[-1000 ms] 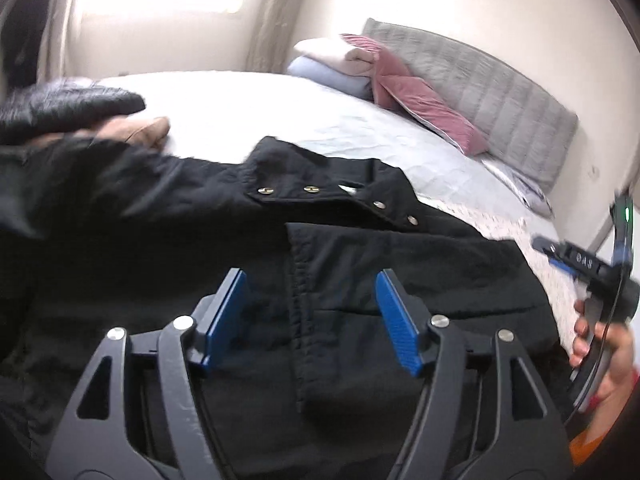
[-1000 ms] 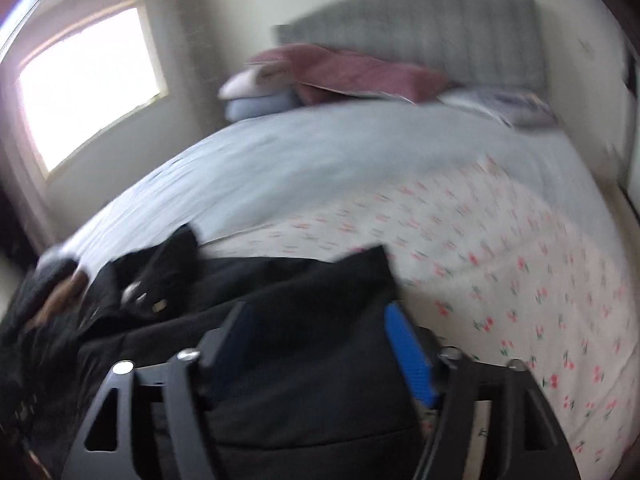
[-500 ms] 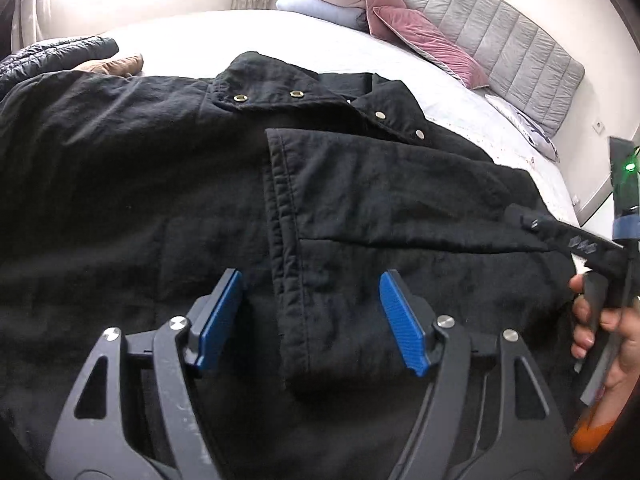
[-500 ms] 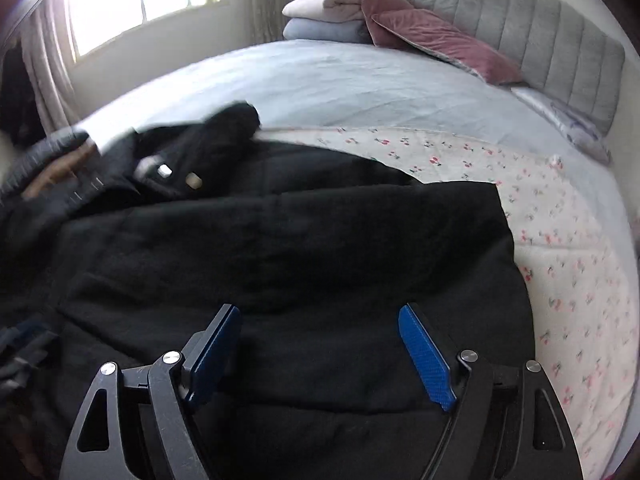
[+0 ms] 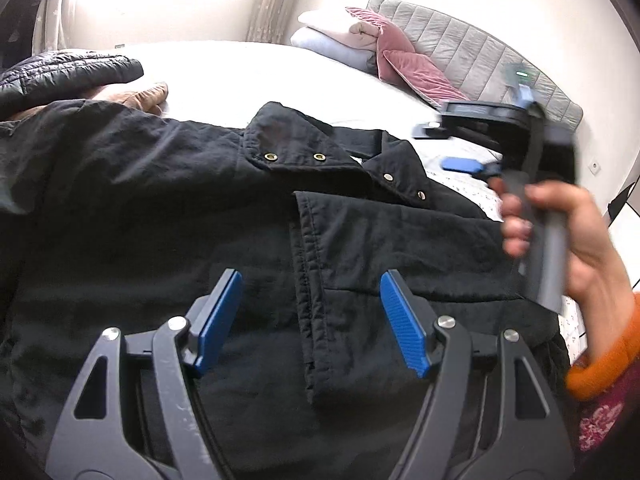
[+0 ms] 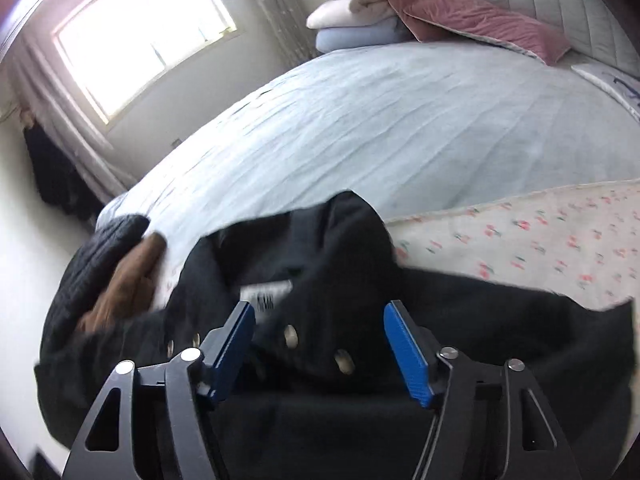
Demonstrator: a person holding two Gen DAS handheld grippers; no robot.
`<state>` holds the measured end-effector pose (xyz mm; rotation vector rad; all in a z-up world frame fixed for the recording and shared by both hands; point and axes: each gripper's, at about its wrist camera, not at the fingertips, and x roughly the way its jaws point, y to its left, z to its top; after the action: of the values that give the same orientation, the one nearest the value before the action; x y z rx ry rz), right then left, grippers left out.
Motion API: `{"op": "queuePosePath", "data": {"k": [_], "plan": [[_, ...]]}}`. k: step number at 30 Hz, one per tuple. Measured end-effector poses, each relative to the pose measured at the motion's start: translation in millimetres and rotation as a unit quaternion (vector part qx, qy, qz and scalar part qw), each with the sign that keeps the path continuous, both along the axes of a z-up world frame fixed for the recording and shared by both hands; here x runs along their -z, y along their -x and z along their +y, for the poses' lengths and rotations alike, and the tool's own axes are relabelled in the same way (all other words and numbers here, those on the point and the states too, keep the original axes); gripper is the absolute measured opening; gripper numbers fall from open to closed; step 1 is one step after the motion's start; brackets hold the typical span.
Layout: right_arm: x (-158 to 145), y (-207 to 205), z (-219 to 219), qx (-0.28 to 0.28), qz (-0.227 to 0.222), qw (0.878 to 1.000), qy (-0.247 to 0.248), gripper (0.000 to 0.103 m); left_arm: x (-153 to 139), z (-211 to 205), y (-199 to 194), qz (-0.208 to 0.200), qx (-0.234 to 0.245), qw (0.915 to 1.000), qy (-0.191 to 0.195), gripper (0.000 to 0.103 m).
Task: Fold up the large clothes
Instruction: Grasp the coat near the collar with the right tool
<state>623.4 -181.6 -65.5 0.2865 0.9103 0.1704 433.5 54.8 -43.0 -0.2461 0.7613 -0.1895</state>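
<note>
Black jacket (image 5: 168, 216) lying flat on the bed (image 6: 400, 120), both grippers hovering over it with nothing in them.

The jacket is lying lengthwise up the bed, with its snap-button collar (image 5: 320, 152) pointing toward the grey headboard (image 5: 472, 56) and pillows (image 6: 360, 20), hem end nearest the cameras. One front panel is sitting folded over, its stitched edge running along that same long axis. The left gripper (image 5: 310, 318) is hanging above the jacket's middle, jaws spread wide, gripping nothing. The right gripper (image 6: 318, 348) is sitting over the collar, jaws also spread apart and empty. A quilted dark coat (image 5: 60, 76) is lying past the jacket's shoulder.
</note>
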Motion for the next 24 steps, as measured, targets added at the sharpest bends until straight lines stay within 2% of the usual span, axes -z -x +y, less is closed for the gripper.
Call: {"op": "queuePosePath", "data": {"k": [3,4,7,8,10,13,16,20,24], "plan": [[18,-19,11,0.01,0.013,1.0,0.018,0.064,1,2,-1,0.001,-0.001,1.0,0.0,0.072],[26,-24,13,0.013,0.022,0.999,0.027,0.06,1,3,-1,0.001,-0.001,1.0,0.0,0.072],[39,-21,10,0.008,0.017,0.998,0.055,0.024,2,5,-2,0.002,-0.003,1.0,-0.001,0.072],[43,-16,4,0.001,0.014,0.998,0.054,0.019,2,6,-2,0.003,-0.004,1.0,0.0,0.072],[50,-10,-8,0.002,0.021,0.999,0.046,0.017,4,6,-3,0.006,-0.004,1.0,0.001,0.072],[58,-2,-29,0.003,0.028,1.0,-0.003,0.017,7,5,-5,0.014,0.0,0.9999,-0.002,0.072],[50,9,-36,-0.003,0.018,0.999,-0.03,0.019,10,5,-6,0.019,0.002,0.9998,-0.001,0.072],[35,22,-28,-0.022,-0.01,0.999,-0.023,0.019,11,5,-6,0.02,0.003,0.9998,0.0,0.072],[51,18,-21,-0.02,0.023,1.0,0.004,0.019,12,4,-6,0.025,0.005,0.9997,0.001,0.072]]}}
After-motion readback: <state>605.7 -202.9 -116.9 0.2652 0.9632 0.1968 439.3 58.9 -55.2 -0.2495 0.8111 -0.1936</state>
